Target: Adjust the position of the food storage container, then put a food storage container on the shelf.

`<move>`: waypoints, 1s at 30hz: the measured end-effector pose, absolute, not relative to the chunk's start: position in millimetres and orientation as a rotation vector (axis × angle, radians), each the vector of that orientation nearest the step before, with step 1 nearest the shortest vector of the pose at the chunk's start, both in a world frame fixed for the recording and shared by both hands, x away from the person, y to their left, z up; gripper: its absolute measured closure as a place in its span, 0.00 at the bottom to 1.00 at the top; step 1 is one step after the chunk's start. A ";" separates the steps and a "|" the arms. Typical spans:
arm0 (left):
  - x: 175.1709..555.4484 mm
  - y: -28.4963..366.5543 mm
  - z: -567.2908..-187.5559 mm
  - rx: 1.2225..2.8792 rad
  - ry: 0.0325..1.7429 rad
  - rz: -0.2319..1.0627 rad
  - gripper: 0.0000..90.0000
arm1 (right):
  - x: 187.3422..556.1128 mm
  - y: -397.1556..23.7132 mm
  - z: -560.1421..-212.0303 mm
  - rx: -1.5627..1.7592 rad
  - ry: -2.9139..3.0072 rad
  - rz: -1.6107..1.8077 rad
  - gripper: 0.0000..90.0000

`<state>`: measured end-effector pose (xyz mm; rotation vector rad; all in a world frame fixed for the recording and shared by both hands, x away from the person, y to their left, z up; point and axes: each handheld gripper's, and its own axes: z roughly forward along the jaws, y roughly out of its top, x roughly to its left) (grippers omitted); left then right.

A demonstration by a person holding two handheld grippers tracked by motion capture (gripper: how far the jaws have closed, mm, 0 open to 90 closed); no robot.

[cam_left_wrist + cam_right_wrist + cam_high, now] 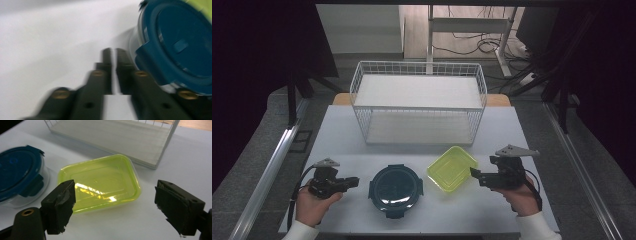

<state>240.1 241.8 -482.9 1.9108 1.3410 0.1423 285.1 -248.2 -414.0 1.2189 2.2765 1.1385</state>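
Nearest me, at lower left of the high view, my left tool (354, 181) sits just beside the round blue-lidded container (395, 189), its jaws almost together with only a slit between them and nothing gripped. At lower centre, that container rests on the bench (337, 130). Right of it lies the yellow-green tray (452, 167), just ahead of my right tool (473, 172), jaws wide apart. I judge this the approach step; next, I close in on the tray's edge.
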 end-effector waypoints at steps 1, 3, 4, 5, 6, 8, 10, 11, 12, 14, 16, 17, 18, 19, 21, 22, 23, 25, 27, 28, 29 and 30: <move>236.8 241.6 -478.3 1.868 1.343 0.177 0.70 | 284.5 -248.1 -413.9 1.213 2.279 1.149 0.19; 234.6 240.9 -474.6 1.850 1.350 0.194 0.58 | 283.2 -247.3 -413.7 1.210 2.282 1.168 0.19; 231.9 239.5 -469.6 1.842 1.349 0.208 0.37 | 282.3 -245.7 -413.5 1.200 2.283 1.185 0.19; 231.9 239.5 -469.6 1.842 1.349 0.208 0.35 | 282.3 -245.7 -413.5 1.200 2.283 1.185 0.19; 229.3 238.3 -467.1 1.828 1.342 0.216 0.32 | 282.0 -243.0 -413.0 1.187 2.285 1.197 0.19; 228.9 237.1 -467.7 1.828 1.339 0.204 0.28 | 282.6 -240.7 -412.5 1.172 2.292 1.204 0.19; 229.5 236.7 -468.9 1.823 1.345 0.195 0.27 | 282.5 -239.8 -412.6 1.169 2.295 1.206 0.19; 229.6 236.5 -469.1 1.819 1.347 0.191 0.24 | 282.2 -239.3 -413.1 1.166 2.298 1.217 0.19; 230.0 236.2 -469.1 1.812 1.346 0.180 0.22 | 282.0 -239.1 -413.4 1.169 2.298 1.223 0.19; 230.7 235.5 -467.4 1.805 1.340 0.172 0.19 | 280.8 -237.6 -414.7 1.172 2.299 1.254 0.18; 231.3 235.3 -465.4 1.788 1.343 0.175 0.15 | 278.6 -234.6 -416.3 1.165 2.295 1.277 0.17; 231.7 235.7 -464.5 1.774 1.351 0.169 0.14 | 277.7 -233.7 -416.5 1.169 2.290 1.286 0.17; 232.0 236.1 -464.2 1.766 1.353 0.165 0.12 | 276.8 -233.1 -416.6 1.185 2.286 1.309 0.17; 232.7 236.6 -464.2 1.754 1.352 0.150 0.11 | 276.4 -232.8 -416.7 1.200 2.285 1.322 0.18; 235.0 237.6 -464.4 1.747 1.342 0.120 0.11 | 274.8 -231.9 -418.1 1.239 2.268 1.351 0.18; 236.1 237.6 -464.5 1.740 1.340 0.108 0.10 | 273.5 -230.6 -420.3 1.259 2.266 1.364 0.18; 238.4 237.6 -464.8 1.735 1.332 0.084 0.10 | 272.8 -229.4 -422.1 1.268 2.268 1.370 0.18; 240.9 236.1 -466.2 1.722 1.323 0.049 0.10 | 271.0 -224.4 -427.6 1.295 2.299 1.369 0.18; 241.7 234.5 -469.1 1.723 1.311 0.016 0.10 | 270.5 -216.3 -432.0 1.321 2.339 1.388 0.18; 242.0 234.4 -470.3 1.727 1.308 0.005 0.10 | 270.4 -211.9 -432.5 1.328 2.361 1.402 0.18; 242.8 234.2 -471.7 1.732 1.307 -0.014 0.10 | 270.3 -208.5 -432.6 1.327 2.378 1.408 0.17; 243.7 234.0 -472.5 1.731 1.305 -0.026 0.10 | 269.5 -203.0 -432.6 1.319 2.392 1.420 0.17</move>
